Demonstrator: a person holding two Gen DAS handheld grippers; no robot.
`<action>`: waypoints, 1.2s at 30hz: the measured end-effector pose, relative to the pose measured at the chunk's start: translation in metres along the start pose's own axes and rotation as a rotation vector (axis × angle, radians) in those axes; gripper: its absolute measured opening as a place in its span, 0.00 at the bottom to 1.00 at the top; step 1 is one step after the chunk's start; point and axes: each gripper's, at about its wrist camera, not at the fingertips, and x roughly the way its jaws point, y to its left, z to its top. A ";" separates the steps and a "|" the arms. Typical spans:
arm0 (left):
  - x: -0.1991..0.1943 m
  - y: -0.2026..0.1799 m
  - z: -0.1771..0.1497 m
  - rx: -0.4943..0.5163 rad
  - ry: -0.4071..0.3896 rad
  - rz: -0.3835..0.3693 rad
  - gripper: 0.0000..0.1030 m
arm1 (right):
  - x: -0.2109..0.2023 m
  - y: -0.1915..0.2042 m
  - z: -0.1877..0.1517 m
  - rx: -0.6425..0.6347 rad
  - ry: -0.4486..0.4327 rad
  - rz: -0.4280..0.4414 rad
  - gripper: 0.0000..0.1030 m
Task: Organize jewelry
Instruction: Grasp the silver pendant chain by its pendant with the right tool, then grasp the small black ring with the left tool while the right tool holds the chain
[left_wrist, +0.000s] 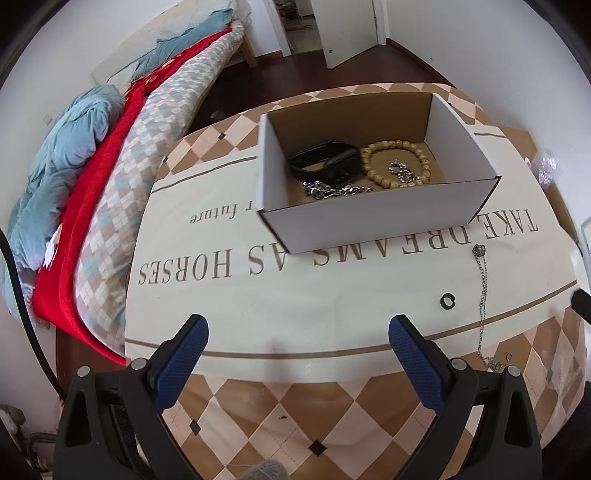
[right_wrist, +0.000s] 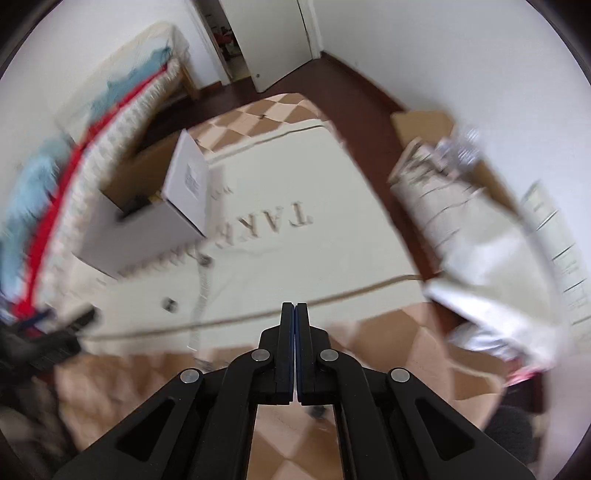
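Note:
A white cardboard box (left_wrist: 380, 218) stands on the table and holds a black watch (left_wrist: 328, 162), a wooden bead bracelet (left_wrist: 397, 162) and silver chains (left_wrist: 334, 192). A silver necklace (left_wrist: 483, 295) and a small black ring (left_wrist: 448, 301) lie on the cloth to the right of the box. My left gripper (left_wrist: 297, 354) is open and empty, above the table's near edge. My right gripper (right_wrist: 295, 317) is shut with nothing between its fingers; its view is blurred. The box (right_wrist: 147, 229), the necklace (right_wrist: 201, 291) and the ring (right_wrist: 170, 304) show to its left.
The table wears a cream cloth with a checked border (left_wrist: 295, 417). A bed with red and blue bedding (left_wrist: 92, 192) lies to the left. Cardboard and plastic-wrapped packages (right_wrist: 480, 236) stand right of the table. An open door (left_wrist: 343, 29) is at the back.

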 end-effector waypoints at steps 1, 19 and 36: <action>0.001 -0.001 0.001 0.002 0.001 0.010 0.97 | 0.005 0.001 0.005 0.023 0.016 0.038 0.01; 0.025 0.040 0.013 -0.051 0.019 0.128 0.97 | 0.085 0.096 0.018 -0.239 -0.015 -0.096 0.08; 0.036 -0.079 0.012 0.142 0.105 -0.231 0.57 | 0.050 -0.002 0.023 -0.045 -0.026 -0.149 0.08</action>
